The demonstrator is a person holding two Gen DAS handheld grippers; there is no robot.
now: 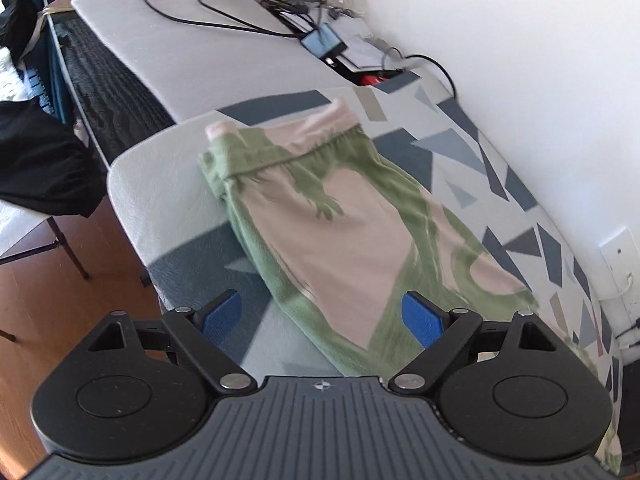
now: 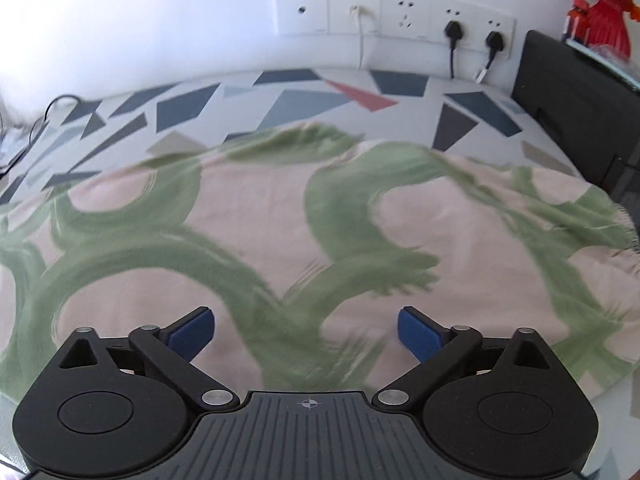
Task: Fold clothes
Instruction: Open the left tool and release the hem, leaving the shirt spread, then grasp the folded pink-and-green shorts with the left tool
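Note:
A pink garment with green brush-stroke patterns (image 1: 344, 224) lies flat on a cloth with grey and blue triangles (image 1: 460, 148); its elastic waistband is at the far end in the left wrist view. My left gripper (image 1: 322, 314) hovers above the garment's near edge, open, nothing between its blue pads (image 1: 420, 318). In the right wrist view the same garment (image 2: 256, 216) fills the middle. My right gripper (image 2: 306, 332) hangs over it, wide open, its blue pads (image 2: 420, 336) gripping nothing.
A white board (image 1: 208, 52) with black cables and a small device (image 1: 322, 42) lies beyond the cloth. A white wall with sockets and plugs (image 2: 400, 14) runs behind. A black box (image 2: 572, 120) stands at the right. Black clothing on a chair (image 1: 36, 160) sits left over wooden floor.

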